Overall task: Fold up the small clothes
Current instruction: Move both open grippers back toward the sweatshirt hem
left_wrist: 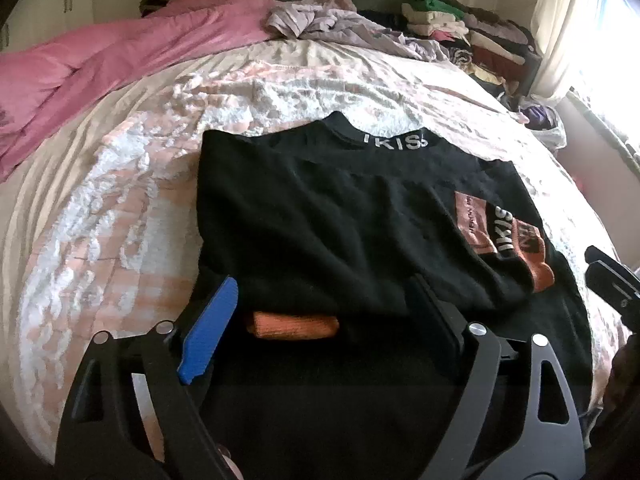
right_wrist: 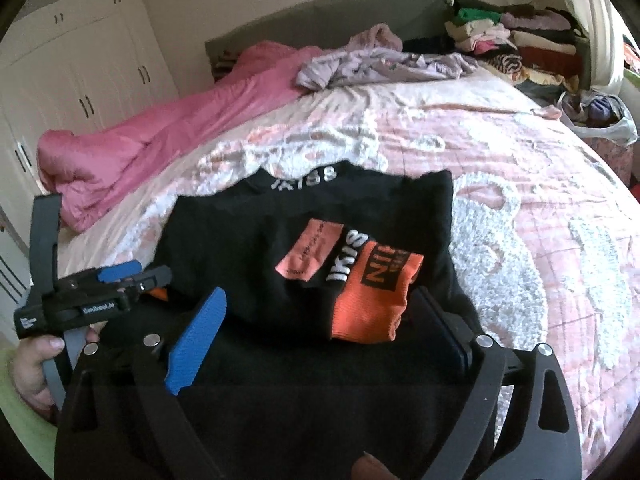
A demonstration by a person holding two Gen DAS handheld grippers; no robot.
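Observation:
A black sweater (left_wrist: 328, 216) with white "IKISS" lettering on the collar and orange cuffs lies on the bed, both sleeves folded inward across its body. It also shows in the right wrist view (right_wrist: 248, 240). My left gripper (left_wrist: 320, 292) is open over the sweater's near hem, with one orange cuff (left_wrist: 294, 327) lying between its fingers. My right gripper (right_wrist: 320, 304) is open over the hem on the right side, the other orange cuff (right_wrist: 372, 300) between its fingers. The left gripper also appears in the right wrist view (right_wrist: 132, 276), low over the sweater's left edge.
The bedspread (left_wrist: 120, 208) is pink and white with raised texture. A pink duvet (left_wrist: 80, 76) lies along the left side. Loose lilac clothes (left_wrist: 332, 20) lie at the head. Stacks of folded clothes (left_wrist: 472, 28) stand at the back right. A plastic bag (right_wrist: 600, 116) sits by the bed's right edge.

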